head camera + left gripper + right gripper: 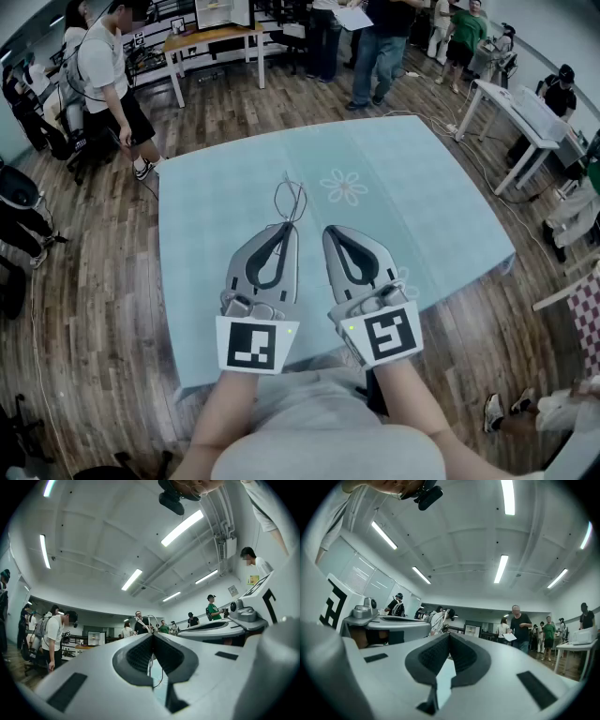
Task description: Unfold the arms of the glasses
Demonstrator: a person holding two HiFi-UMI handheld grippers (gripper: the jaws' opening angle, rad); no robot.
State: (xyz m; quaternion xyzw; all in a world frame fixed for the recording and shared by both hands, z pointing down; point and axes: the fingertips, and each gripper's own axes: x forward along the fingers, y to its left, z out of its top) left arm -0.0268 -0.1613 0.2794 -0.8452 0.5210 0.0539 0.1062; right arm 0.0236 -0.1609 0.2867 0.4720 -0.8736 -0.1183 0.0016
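Left claw (287, 228) clenched on thin wire glasses (292, 199), which stick out past its tips over mid-bench (216, 206), near flower print (344, 186). Right claw (331, 231) clenched, empty, just beside. People (375, 47) stand beyond far edge.

My rig: left gripper (284, 228) and right gripper (335, 232) have pale grey shells. Black ribbed teardrop pads line the jaws, with dark rectangular insets on top. There are 2 marker cubes, left cube (255, 344) and right cube (386, 335), with black-and-white squares and 1 small green light each. I'm wearing a grey shirt (328, 422).
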